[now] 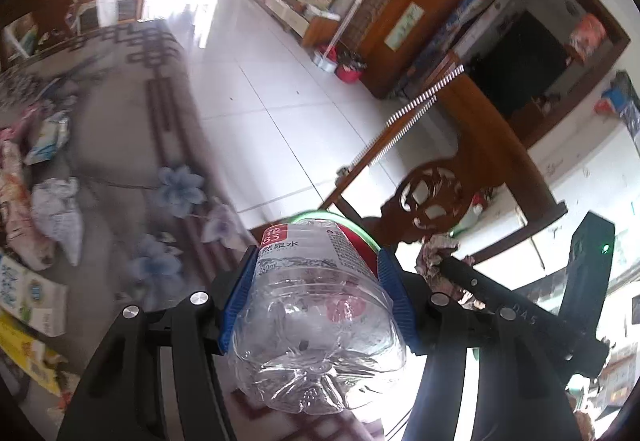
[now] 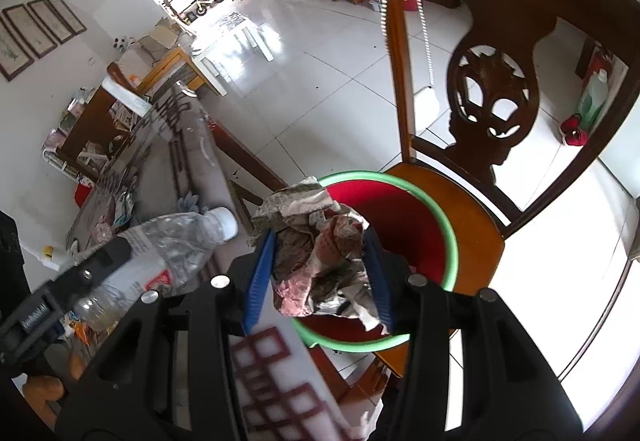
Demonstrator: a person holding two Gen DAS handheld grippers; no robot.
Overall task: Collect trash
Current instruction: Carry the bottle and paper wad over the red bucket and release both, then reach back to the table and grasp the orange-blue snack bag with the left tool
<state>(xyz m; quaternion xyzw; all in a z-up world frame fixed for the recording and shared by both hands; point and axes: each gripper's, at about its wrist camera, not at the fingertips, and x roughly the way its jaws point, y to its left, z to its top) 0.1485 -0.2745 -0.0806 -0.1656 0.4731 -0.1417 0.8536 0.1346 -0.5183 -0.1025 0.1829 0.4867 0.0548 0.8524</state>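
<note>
Bottle (image 1: 320, 305) sits clamped in my left hand-held gripper (image 1: 318, 281); my right hand-held gripper (image 2: 320, 261) grips crumpled paper (image 2: 324, 261) above the red bin (image 2: 400, 225) on the chair (image 2: 476, 241), at one o'clock.

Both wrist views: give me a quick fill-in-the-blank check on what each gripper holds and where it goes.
The left gripper is shut on a clear plastic ____.
The right gripper is shut on crumpled ____.
The red bin with the green rim stands on a wooden ____.

Missing words: bottle; paper; chair
</note>
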